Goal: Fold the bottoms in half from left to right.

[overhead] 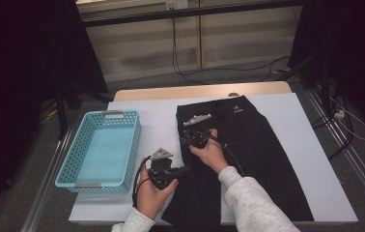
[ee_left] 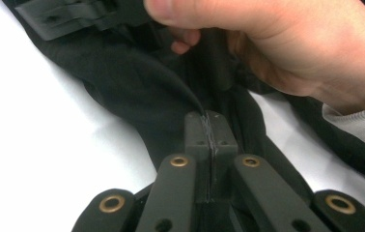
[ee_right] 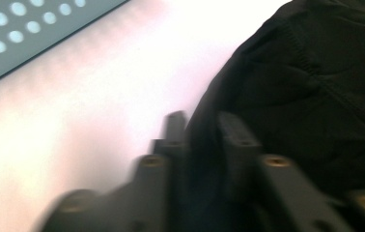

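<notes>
High view: your left gripper (overhead: 183,170) sits in your left hand (overhead: 154,193) near the front edge of the table (overhead: 311,159), jaws pointing right at the left edge of the black garment (overhead: 258,145), which lies spread lengthwise over the white table cover, right of centre. Your right gripper (overhead: 190,141) is held farther back, your right hand (overhead: 213,153) resting over the cloth with the grey-sleeved forearm (overhead: 253,203) angled in from the bottom; its jaws meet the garment's left edge. A blue basket (overhead: 69,166) stands at the left, apart from the garment. Left gripper view: the left gripper (ee_left: 211,129) has its jaws pressed together, with a thin fold of the black garment (ee_left: 132,87) seeming to run into the seam between them; I cannot tell for certain that cloth is pinched. Your right hand (ee_left: 287,48) shows above, knuckles up, fingers curled around its tool. Right gripper view: blurred; the right gripper (ee_right: 202,128) has its jaws brought close on a fold at the garment's (ee_right: 315,87) edge, the cloth standing between them. The basket's (ee_right: 21,34) perforated wall crosses the upper left corner.
</notes>
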Demonstrator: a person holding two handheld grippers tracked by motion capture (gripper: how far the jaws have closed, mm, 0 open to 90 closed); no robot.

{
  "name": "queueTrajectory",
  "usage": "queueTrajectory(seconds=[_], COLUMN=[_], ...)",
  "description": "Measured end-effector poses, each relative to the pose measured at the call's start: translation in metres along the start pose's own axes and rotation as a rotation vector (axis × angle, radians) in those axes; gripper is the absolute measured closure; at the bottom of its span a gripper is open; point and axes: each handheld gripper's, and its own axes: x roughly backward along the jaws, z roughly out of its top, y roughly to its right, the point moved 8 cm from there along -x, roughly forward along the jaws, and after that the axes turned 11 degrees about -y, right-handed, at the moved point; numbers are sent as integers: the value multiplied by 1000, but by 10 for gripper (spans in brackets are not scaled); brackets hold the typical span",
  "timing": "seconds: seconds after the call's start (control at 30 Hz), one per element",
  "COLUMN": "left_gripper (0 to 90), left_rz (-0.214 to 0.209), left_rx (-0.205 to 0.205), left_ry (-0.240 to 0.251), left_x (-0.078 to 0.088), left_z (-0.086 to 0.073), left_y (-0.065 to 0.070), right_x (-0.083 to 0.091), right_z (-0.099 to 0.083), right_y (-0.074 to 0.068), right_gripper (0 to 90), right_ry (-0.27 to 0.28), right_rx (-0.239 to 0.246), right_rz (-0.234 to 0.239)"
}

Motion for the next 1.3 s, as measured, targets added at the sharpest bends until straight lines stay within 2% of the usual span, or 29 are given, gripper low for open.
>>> queueTrajectory(seconds=[0.03,0.1,0.2,0.33,0.43,0.47,0.63,0.7,0.8,0.83,0.87,0.93,1.07,1.13,1.2,1.23,1.27,1.3], left_gripper=[897,897,897,897,897,897,896,897,896,896,896,897,897,897,896,896,896,896], left_rz=[-4,-9,-14,-28,-46,-53,-63,-66,-71,-70,-73,-73,-75,-77,-73,-70,-69,-68], left_rx=[-4,-9,-18,-16,-15,-15,-24,-18,-24,-23,-18,-11,3,3,4,2,8,7], left_ry=[2,14,20,20,11,5,-10,-12,-24,-26,-28,-30,-32,-42,-35,-39,-30,-32], left_x=[1,1,0,-3,-9,-11,-18,-20,-23,-24,-24,-24,-25,-24,-24,-23,-22,-21], left_z=[1,3,5,6,5,5,4,5,4,3,3,2,1,0,0,0,1,1], left_y=[0,2,5,8,12,13,17,18,18,18,17,15,12,11,9,8,7,6], right_x=[4,15,33,58,72,76,86,87,85,83,80,73,57,51,46,43,40,37], right_z=[0,1,0,-13,-28,-33,-56,-64,-67,-66,-64,-58,-43,-35,-26,-23,-19,-17], right_y=[4,9,20,34,45,48,57,58,59,57,55,53,49,48,45,44,42,38], right_gripper=[870,886,890,890,890,890,884,874,750,739,692,565,452,404,397,378,377,388], right_ry=[4,36,51,67,61,57,22,-6,-24,-20,-16,-7,1,12,45,55,64,69], right_rx=[6,-23,-5,-31,-31,-36,-10,10,46,56,61,89,110,109,112,114,129,150], right_rz=[-12,12,-26,-36,-67,-64,-103,-108,-141,-132,-129,-149,-167,-187,-174,-182,-190,-177])
